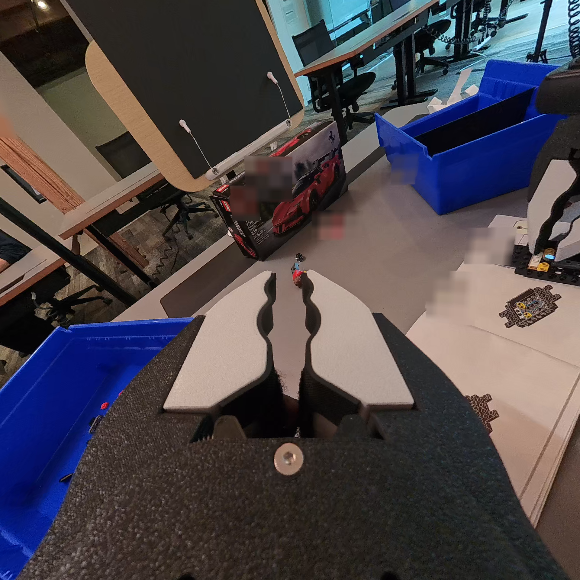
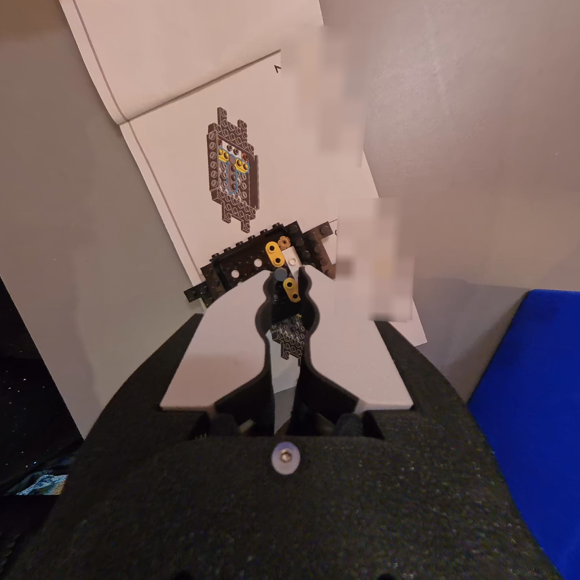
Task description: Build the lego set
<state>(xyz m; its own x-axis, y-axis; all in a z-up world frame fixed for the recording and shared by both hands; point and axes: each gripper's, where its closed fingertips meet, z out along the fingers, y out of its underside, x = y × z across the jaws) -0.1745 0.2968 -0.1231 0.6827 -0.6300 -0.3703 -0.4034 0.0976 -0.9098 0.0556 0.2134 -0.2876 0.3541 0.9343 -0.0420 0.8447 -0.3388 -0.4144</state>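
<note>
My left gripper (image 1: 290, 273) is open with nothing between its fingers and hovers over the grey table (image 1: 376, 226). A small red toy figure body (image 1: 298, 278) lies on the table just past its right fingertip, with a black toy helmet (image 1: 300, 258) beyond. My right gripper (image 2: 285, 272) stands over a black brick chassis (image 2: 241, 266) on an open booklet (image 2: 188, 94). A grey round piece (image 2: 280, 275) and a yellow two-hole plate (image 2: 291, 290) sit between its tips. The grey piece lies by the left finger, clear of the right one. The right gripper also shows in the left wrist view (image 1: 547, 255).
A second yellow plate (image 2: 274, 254), a tan round stud (image 2: 284, 241) and a white plate (image 2: 290, 255) sit on the chassis. A brick-set box (image 1: 282, 194) stands at the table's far side. Blue bins stand at the left (image 1: 47, 392) and far right (image 1: 464, 157). Spacing between my two grippers at the tips: around 30 cm.
</note>
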